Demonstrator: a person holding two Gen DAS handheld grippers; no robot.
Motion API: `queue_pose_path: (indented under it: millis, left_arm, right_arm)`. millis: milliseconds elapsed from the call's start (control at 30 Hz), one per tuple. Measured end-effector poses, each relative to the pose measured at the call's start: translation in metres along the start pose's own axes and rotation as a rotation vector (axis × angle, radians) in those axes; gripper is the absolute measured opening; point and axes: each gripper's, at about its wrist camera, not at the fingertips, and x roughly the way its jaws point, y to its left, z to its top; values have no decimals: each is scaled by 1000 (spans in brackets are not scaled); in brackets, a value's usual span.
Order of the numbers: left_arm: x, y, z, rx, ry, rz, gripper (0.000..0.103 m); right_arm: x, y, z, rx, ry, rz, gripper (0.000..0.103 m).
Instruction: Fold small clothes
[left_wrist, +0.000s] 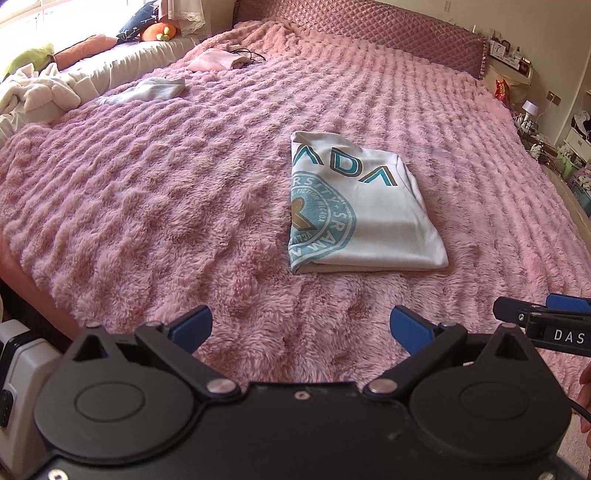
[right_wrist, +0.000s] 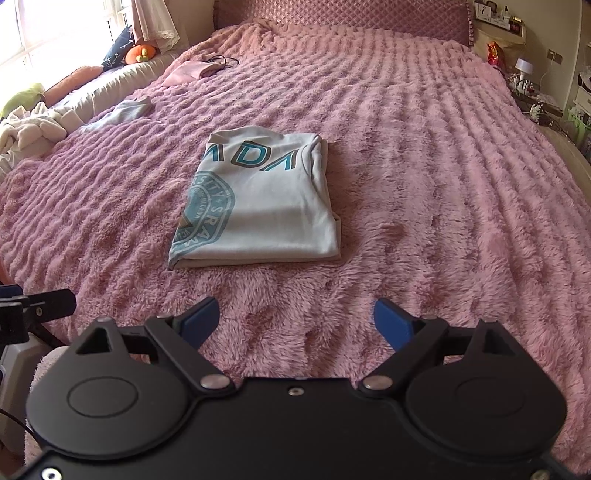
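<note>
2 views, folded shirt, left shows DAS label

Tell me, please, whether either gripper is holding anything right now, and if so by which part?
Nothing is held. The left gripper and right gripper are both open over the blanket, short of the folded shirt.

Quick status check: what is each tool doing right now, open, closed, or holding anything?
Left tool: open, empty, above the fluffy pink blanket.
Right tool: open, empty, short of the folded white T-shirt with teal print.
</note>
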Motion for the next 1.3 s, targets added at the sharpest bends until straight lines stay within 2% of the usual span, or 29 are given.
queue_pose_path:
  millis: [900, 1000, 1300]
  left_arm:
    - [0, -6, 0, 35, 7, 4, 103]
    - [2, -7, 0, 37, 27, 13, 103]
    - [-1, -12, -2, 83, 10, 53, 103]
  right_arm:
    - [2, -2, -2, 7, 10, -1, 91]
    - [2, -2, -2, 6, 11, -3, 91]
    - [2, -3, -3, 7, 10, -7, 91]
